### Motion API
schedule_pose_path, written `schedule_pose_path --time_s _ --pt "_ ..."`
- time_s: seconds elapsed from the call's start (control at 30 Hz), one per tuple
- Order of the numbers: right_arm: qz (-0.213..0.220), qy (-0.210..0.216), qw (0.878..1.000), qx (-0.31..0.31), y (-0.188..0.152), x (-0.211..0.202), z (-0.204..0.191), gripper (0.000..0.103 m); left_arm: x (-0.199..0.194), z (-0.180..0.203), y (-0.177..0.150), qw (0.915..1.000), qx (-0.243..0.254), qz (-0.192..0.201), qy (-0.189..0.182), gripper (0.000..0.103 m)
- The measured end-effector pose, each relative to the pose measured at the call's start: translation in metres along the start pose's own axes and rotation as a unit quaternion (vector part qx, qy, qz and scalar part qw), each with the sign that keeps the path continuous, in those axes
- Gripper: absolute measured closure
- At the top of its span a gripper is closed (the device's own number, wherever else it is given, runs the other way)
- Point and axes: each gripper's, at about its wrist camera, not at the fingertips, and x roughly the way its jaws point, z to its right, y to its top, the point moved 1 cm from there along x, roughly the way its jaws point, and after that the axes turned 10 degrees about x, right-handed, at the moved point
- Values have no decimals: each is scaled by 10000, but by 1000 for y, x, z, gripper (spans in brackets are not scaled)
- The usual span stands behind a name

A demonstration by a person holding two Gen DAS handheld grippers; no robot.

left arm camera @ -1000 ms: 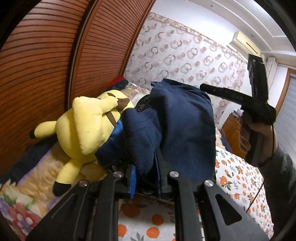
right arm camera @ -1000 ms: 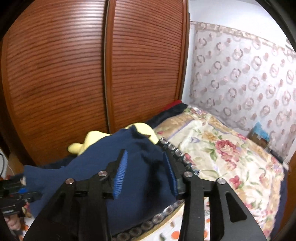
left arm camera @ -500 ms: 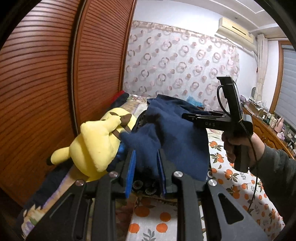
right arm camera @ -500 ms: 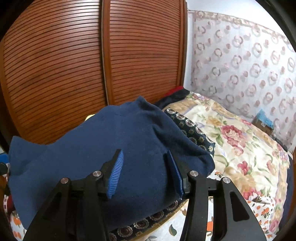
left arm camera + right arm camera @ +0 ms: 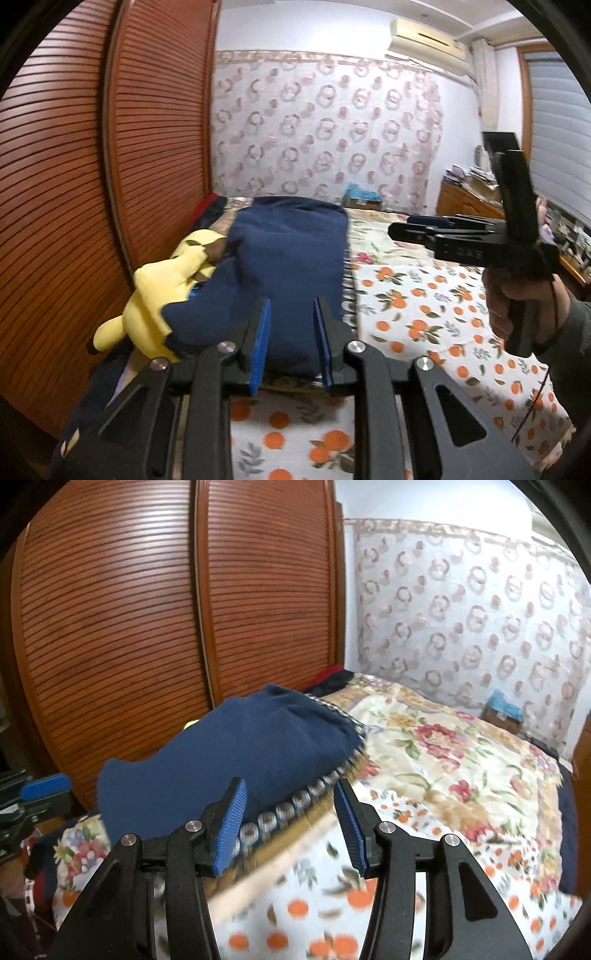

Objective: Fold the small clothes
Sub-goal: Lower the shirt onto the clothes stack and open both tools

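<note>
Orange-print sheet (image 5: pixel 424 306) covers bed beside slatted wooden wardrobe doors (image 5: pixel 147 609).

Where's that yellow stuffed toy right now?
In the left wrist view the yellow stuffed toy lies on the left of the bed by the wooden closet doors, partly under the blue garment.

Two fisheye views, each riding on a handheld gripper and looking forward along its fingers, angled down over a bed (image 5: pixel 436 317). The left view sits close behind a blue garment (image 5: pixel 288 258), facing the far curtain (image 5: pixel 325 133), with the right gripper (image 5: pixel 402 228) at its right side. The right view looks from further right toward the wardrobe (image 5: pixel 147 609). Both share the garment, bed, wardrobe and curtain.
</note>
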Motion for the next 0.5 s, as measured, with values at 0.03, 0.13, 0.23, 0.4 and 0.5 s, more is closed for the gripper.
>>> schedule_pose_path --time_s 0.03,0.13,0.23,0.4,0.5 --pt "23 -42 10000 27 -4 -9 2 53 -1 7 1 10000 48 11 -50 82" --pt "94 -203 9997 126 -21 -40 8 50 -2 28 3 9997 199 -8 -138 81" --pt "108 -406 9988 233 -40 -72 15 45 -2 47 3 9992 292 -23 -260 81" --pt "211 -694 9961 493 -70 -119 28 33 -4 79 0 9979 435 -63 -476 81" --pt "230 -953 9931 644 -88 -144 36 30 -6 93 -1 9974 451 -66 -565 81"
